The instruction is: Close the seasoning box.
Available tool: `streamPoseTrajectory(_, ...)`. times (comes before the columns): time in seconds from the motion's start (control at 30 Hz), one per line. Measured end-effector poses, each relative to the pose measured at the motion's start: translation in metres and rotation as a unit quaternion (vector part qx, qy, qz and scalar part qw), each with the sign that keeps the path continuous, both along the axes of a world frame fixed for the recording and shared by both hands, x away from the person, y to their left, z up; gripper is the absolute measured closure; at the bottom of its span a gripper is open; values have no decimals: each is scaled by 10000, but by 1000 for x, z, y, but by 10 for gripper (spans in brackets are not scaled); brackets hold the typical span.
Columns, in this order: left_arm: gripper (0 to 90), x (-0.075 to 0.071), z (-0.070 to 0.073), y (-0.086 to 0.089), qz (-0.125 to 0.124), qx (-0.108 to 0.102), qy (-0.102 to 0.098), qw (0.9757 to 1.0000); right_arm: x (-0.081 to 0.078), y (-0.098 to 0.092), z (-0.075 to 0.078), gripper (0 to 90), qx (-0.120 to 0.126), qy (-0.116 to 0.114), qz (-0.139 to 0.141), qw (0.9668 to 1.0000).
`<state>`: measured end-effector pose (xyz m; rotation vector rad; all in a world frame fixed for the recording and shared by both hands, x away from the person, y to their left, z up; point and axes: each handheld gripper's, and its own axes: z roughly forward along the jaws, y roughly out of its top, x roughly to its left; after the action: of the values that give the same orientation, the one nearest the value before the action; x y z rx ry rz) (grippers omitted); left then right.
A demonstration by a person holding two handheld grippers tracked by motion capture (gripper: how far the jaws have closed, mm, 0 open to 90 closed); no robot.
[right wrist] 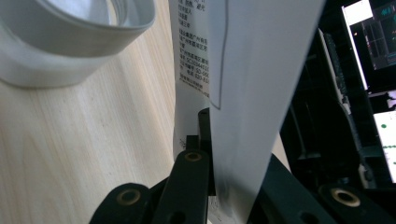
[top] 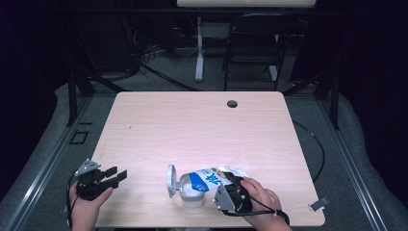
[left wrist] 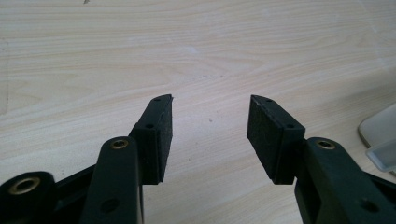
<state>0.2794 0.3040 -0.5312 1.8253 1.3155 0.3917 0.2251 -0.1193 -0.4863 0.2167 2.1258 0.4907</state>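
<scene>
**Right gripper clamping a pouch next to the white tub, left one idling open**

- Pouch (top: 215,176): white and blue printed packet, sitting near the front edge of the table (top: 192,125), right of centre. It is lying tilted, its left end resting on or over the tub, its right end going into the right gripper.
- In the right gripper view the pouch (right wrist: 243,70) is running up from between the jaws, back side facing the camera, small black print showing on the left part. Text is too small to read.
- Right gripper (top: 234,191): jaws are pinching narrow onto the pouch, material sandwiched between the two black pads. The person's right hand (top: 260,195) is wrapping it from the right, cable trailing off toward the table edge.
- Tub (top: 192,192): round white container, open, just left of the right gripper and touching the pouch. Its lid (top: 171,180) is standing up on edge at the tub's left side, looking hinged to it, cannot confirm. Same tub (right wrist: 70,37) is showing top left in the right gripper view, rim up.
- Left gripper (top: 115,175): jaws are standing wide apart with nothing between them, over bare wood at the front left, well apart from the tub. Left hand (top: 86,204) is holding it from below.
- Left gripper view: pads (left wrist: 161,135) open over wood grain; a pale rounded edge is peeking in at the far right, cannot tell what it is.
- Folding chair (top: 255,41) is standing on the floor beyond the table.
</scene>
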Motion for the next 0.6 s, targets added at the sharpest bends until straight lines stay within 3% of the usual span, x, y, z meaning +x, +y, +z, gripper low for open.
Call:
streamPoseTrajectory(0.27, 506, 0, 0, 0, -9, -14, -8, 10000, 0, -1, 1, 900, 571, 130, -58, 9983)
streamPoseTrajectory(0.4, 505, -1, 2, -1, -53, 20, 4, 10000, 1, -4, 3, 900, 950, 313, -68, 9950)
streamPoseTrajectory(0.53, 505, -1, 3, 0, -54, 40, 33, 10000, 3, -9, 3, 900, 1400, 461, -96, 9890)
streamPoseTrajectory(0.6, 504, -1, 2, 0, -38, 41, 25, 10000, 5, -12, 4, 900, 1690, 567, -116, 9839)
